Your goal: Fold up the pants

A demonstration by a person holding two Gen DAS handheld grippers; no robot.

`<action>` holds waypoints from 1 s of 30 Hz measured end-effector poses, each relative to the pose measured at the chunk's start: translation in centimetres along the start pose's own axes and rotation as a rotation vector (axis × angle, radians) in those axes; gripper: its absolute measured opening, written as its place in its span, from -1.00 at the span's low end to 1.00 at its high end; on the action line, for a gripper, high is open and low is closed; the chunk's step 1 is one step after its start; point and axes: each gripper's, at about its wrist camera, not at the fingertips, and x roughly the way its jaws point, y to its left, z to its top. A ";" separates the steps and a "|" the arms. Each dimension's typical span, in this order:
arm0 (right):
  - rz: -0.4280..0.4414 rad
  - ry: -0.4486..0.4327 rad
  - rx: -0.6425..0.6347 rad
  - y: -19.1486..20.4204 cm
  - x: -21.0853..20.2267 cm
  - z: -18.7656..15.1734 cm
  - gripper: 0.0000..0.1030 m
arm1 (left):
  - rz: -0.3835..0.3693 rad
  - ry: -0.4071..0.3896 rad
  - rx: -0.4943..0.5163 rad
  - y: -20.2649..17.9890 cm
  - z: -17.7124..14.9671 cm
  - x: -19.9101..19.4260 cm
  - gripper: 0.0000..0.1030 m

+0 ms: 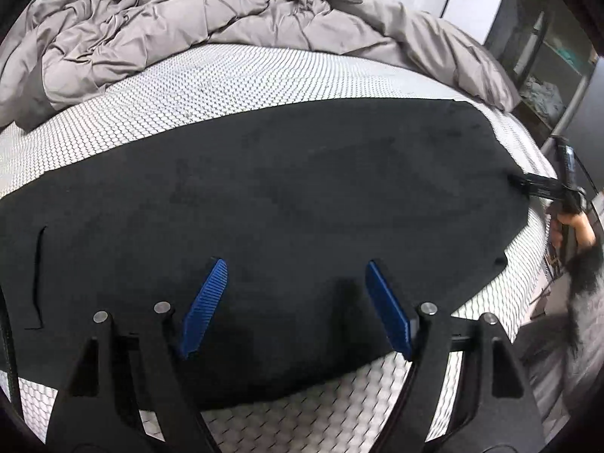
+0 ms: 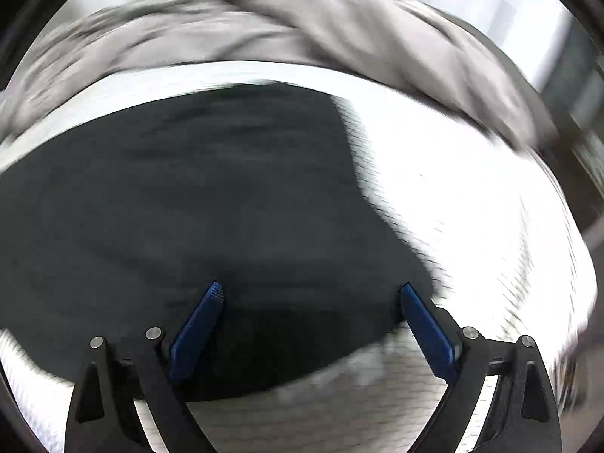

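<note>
Both tongs stand released, nothing caught between their blue pads. Left tongs (image 1: pixel 296 275) hover with jaws spread over the black pants (image 1: pixel 264 188), which lie flat on the bed's white honeycomb-patterned mattress (image 1: pixel 226 83). Right tongs (image 2: pixel 311 300) hang just as wide over the pants' (image 2: pixel 188 207) near right edge, where dark cloth gives way to mattress (image 2: pixel 472 207); that view is smeared by blur. From the left wrist camera the right tongs (image 1: pixel 543 188) also show at the pants' far right edge, carried by a person's hand (image 1: pixel 566 222); whether they touch the cloth cannot be told. Behind the pants, a rumpled grey duvet (image 1: pixel 170 30) is heaped along the mattress's far side. Beyond the bed, at right, stands a dark shelf unit (image 1: pixel 547 71).
</note>
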 end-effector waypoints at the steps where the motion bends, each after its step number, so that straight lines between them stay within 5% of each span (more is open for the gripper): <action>1: 0.040 0.007 0.041 -0.8 0.2 -0.2 0.92 | 0.005 0.007 0.015 -0.9 0.2 0.4 0.43; 5: 0.007 -0.110 -0.041 1.5 -3.9 -0.3 0.86 | -0.069 -0.025 0.099 -5.1 2.2 1.8 0.45; 7: 0.107 -0.176 -0.077 3.6 -6.2 -0.4 0.86 | -0.122 -0.028 0.133 -8.3 2.2 1.9 0.55; 11: 0.263 -0.115 -0.200 8.6 -5.4 -0.6 0.86 | -0.173 0.053 0.241 -13.1 2.0 5.0 0.56; 15: 0.142 -0.053 -0.343 10.2 -3.7 -2.2 0.85 | -0.118 0.114 0.342 -14.7 1.2 6.6 0.63; 20: 0.114 -0.035 0.000 0.0 -4.2 -3.4 0.85 | -0.186 0.059 0.296 -14.4 1.4 4.6 0.63; 23: 0.275 -0.039 0.307 -6.2 -4.3 -4.8 0.85 | -0.240 -0.028 0.217 -14.7 2.8 3.9 0.63; 26: 0.468 -0.028 0.520 -9.3 -3.2 -5.7 0.85 | -0.250 -0.014 0.202 -15.6 3.4 5.8 0.63; 30: 0.677 -0.076 0.691 -10.1 -1.0 -5.1 0.85 | -0.147 0.042 0.323 -18.1 1.8 8.6 0.68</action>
